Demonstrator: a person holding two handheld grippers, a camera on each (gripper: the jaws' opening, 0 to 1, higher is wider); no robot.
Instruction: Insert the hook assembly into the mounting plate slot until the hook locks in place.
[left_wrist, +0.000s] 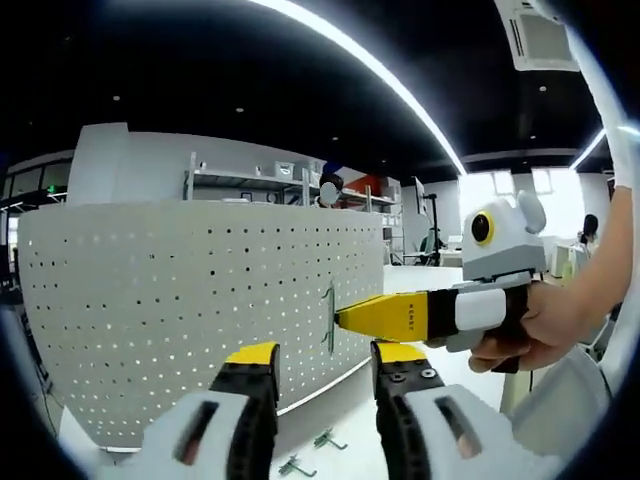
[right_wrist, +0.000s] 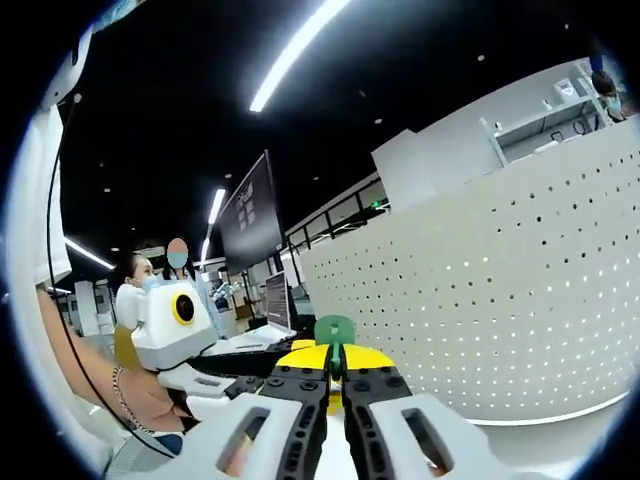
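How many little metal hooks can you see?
3. One hook is pinched in the right gripper against the pegboard; two loose hooks lie on the table below. More may be hidden.

White, yellow and green against a dark ceiling

The pegboard (left_wrist: 190, 320) is white, dotted with an even grid of small dark holes; at its 3 o'clock edge the hook (left_wrist: 329, 318) is green. Both the left gripper (left_wrist: 322, 372) and right gripper (right_wrist: 336, 372) have yellow tips on black jaws with white bodies. Two more green hooks (left_wrist: 312, 452) lie on the white table (left_wrist: 350, 420) at 6 o'clock.
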